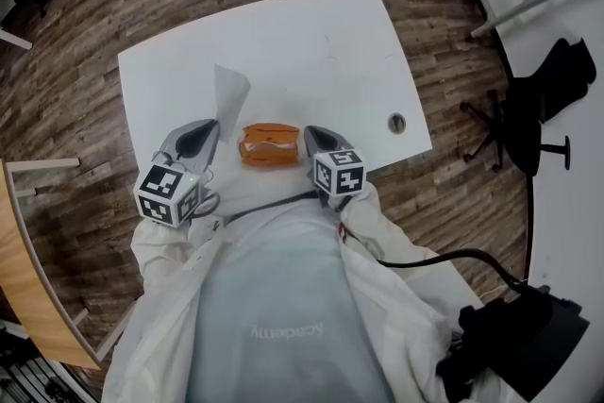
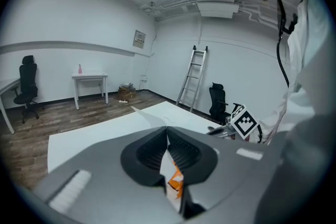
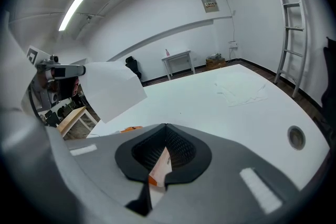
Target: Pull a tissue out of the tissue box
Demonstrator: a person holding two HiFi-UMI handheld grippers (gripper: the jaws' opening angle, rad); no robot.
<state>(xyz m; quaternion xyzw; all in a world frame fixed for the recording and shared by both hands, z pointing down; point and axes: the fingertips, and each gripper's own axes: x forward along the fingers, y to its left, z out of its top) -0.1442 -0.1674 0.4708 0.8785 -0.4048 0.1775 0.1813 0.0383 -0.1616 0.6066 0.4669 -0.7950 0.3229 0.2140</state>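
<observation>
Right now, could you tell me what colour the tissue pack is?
The tissue pack is orange, clearest in the head view.

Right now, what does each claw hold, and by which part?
The left claw pinches the white tissue at its lower edge; the right claw grips the orange tissue pack, apparently at its end.

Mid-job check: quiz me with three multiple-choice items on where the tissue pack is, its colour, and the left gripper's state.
1. The tissue pack lies: A between the left gripper and the right gripper; B on a chair; C on the floor.
2. Its colour: A blue; B orange; C green.
3. The left gripper is: A open; B shut on a tissue; C shut on a pen.
Key: 1A, head view shows it between them; 2B, orange wrapper; 3B, jaws pinch the white sheet.
</observation>
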